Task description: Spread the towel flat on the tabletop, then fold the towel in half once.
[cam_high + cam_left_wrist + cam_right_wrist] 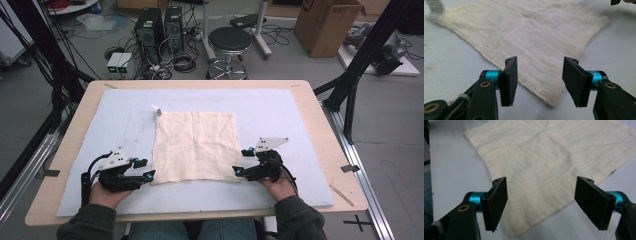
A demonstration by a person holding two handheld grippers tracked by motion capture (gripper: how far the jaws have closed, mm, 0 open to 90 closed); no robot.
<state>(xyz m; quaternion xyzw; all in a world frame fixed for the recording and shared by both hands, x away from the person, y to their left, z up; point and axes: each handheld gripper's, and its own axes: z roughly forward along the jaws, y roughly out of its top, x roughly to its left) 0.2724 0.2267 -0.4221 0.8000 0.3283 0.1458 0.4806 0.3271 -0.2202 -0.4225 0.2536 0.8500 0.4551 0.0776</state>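
Left tongs (142,169): spread, nothing pinched; they rest on the bench beside the near left corner of the cloth.
Right tongs (242,161): spread, nothing pinched; beside the near right corner.
Cloth (195,145): cream square lying flat between both tongs, corners just in front of the jaws.
Reason, I judge: each corner is ready to be gripped.
Label (435,11): at the far left corner.
Containers: none on the bench (300,90).

Even, soft light; slight blur
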